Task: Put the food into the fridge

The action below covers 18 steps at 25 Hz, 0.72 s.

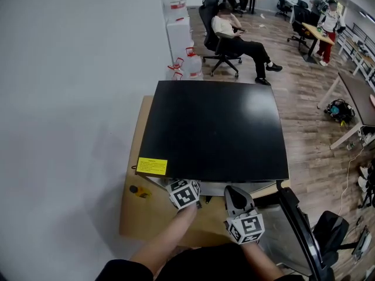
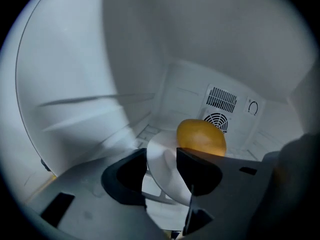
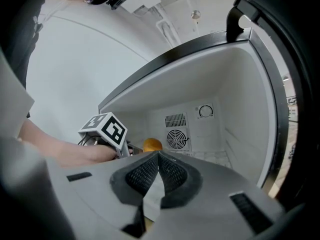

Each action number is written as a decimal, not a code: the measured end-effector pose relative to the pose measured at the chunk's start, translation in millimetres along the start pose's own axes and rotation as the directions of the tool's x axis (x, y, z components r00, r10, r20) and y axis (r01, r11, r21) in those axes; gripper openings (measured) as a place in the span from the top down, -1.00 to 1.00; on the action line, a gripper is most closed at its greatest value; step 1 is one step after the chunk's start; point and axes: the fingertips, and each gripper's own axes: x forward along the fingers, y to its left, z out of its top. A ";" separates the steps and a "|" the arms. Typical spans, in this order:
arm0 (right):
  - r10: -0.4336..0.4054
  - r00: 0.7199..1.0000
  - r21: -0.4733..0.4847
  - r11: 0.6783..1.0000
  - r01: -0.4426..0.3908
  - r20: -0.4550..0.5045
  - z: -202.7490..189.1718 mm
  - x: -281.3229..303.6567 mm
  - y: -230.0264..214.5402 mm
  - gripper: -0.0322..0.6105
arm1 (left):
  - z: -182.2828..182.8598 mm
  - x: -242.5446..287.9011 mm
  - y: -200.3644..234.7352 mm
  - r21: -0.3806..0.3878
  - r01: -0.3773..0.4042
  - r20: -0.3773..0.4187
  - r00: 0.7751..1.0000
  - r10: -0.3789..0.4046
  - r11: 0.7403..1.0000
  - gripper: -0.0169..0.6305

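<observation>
A round orange-yellow food [image 2: 201, 136] lies on a white plate [image 2: 161, 171] inside the black mini fridge [image 1: 214, 130], in front of the back wall. My left gripper [image 2: 161, 166] reaches into the fridge. The plate's rim sits between its jaws, which stand apart, and I see no pad pressing on it. From above only its marker cube [image 1: 184, 193] shows at the fridge's front edge. My right gripper [image 3: 158, 156] hovers at the fridge opening, shut and empty, just right of the left one [image 1: 236, 196]. It sees the food [image 3: 152, 144] beyond the left gripper's cube [image 3: 105, 129].
The fridge stands on a wooden table [image 1: 136, 218] against a white wall, with its door [image 1: 299, 227] swung open at the right. A small yellow object [image 1: 139, 191] lies on the table. A fan vent [image 2: 216, 120] is in the back wall. A seated person [image 1: 234, 34] and water bottles [image 1: 187, 66] are behind.
</observation>
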 end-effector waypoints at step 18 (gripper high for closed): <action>-0.006 1.000 0.009 1.000 0.006 -0.012 -11.0 -10.4 -0.3 0.71 | -0.1 -6.6 -13.7 0.105 0.087 0.095 0.991 -0.097 0.991 0.23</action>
